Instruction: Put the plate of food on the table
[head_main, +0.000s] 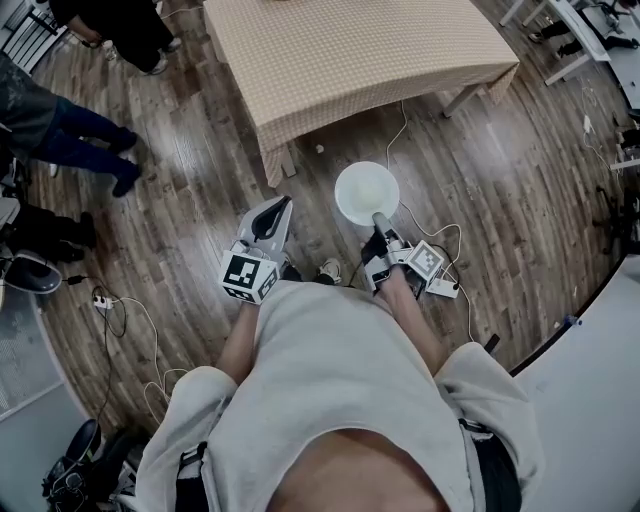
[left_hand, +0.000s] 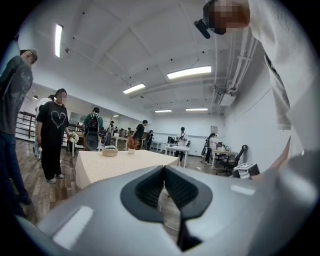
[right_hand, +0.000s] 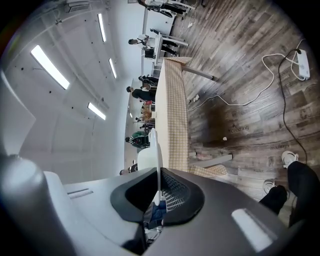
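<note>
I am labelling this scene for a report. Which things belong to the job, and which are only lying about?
Job: white plate, held at its rim by the right claw; table with checked cloth.
Lying about: white cable and power strip on the floor; basket on the table; left claw, shut, empty.

Dark wood-plank floor fills the head view, with a table under a checked beige cloth at top centre and a power strip at the left edge. In the left gripper view, long light strips cross the white ceiling, white desks stand mid-frame, and a white wall rises at right
</note>
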